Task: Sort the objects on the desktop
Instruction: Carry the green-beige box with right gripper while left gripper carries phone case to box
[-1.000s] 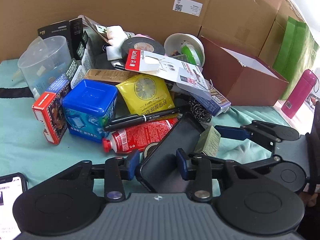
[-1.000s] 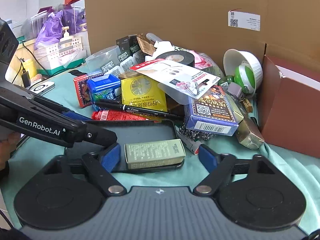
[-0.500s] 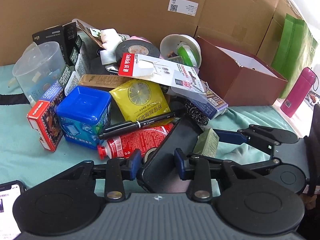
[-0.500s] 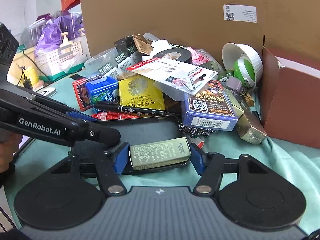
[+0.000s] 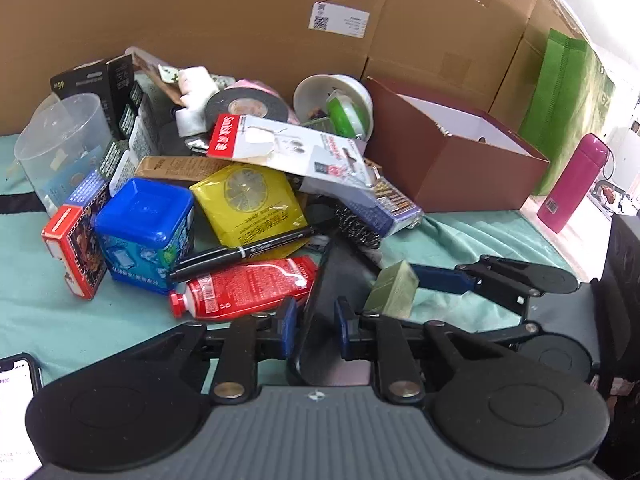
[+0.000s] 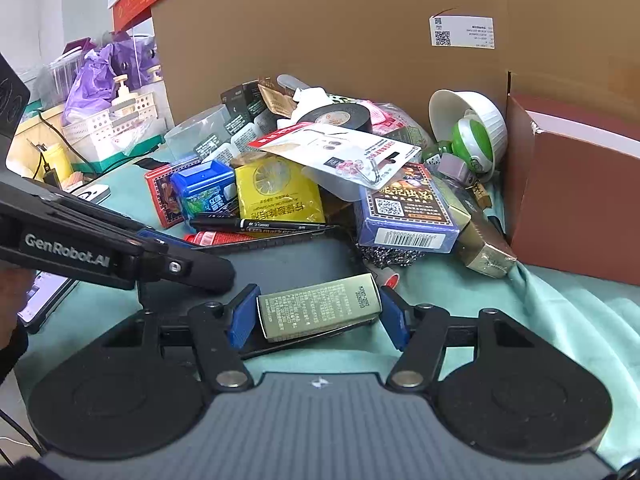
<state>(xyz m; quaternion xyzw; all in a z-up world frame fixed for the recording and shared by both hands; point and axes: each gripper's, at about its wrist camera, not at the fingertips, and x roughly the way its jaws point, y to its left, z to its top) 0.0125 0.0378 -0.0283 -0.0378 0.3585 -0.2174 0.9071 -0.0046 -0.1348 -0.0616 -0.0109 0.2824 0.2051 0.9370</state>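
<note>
Against the frames of a second before: found the left gripper [image 5: 315, 334] narrowed, jaws just closing, blue pads now clenched on the edges of the black flat case [image 5: 324, 292]. Found that case tipped up steeper than earlier, its far end near the pile. Found the right gripper [image 6: 318, 318] drawn in as well, jaws just closing, pads grasping the two short ends of the olive box [image 6: 320, 308]. Recorded that box lying atop the case, on the teal cloth [image 5: 40, 312] in front of the pile. Saw the pile itself unchanged.

Counted, one each:
- black marker [image 5: 244, 252], slim, capped, laid across the heap's front
- red tube [image 5: 248, 290], glossy, screw cap pointing left
- blue tin [image 5: 146, 232], square, moulded plastic, rounded corners
- yellow sachet [image 5: 252, 200], foil, lemon slice printed
- red card pack [image 5: 74, 252], cardboard, leaning on the tin
- clear cup [image 5: 60, 144], transparent plastic
- black tape roll [image 5: 248, 106], matt
- blister card [image 5: 288, 148], white and red, lying on top
- blue card box [image 6: 408, 208], barcode facing forward
- steel scourer [image 5: 356, 226], wiry, under that box
- white bowl [image 5: 320, 88], tipped on its side, rim ribbed outside
- brown carton [image 5: 452, 160], open, white inside, right of the pile
- pink flask [image 5: 574, 182], cylindrical, far right
- phone [image 5: 16, 400], screen lit, lower left corner
</note>
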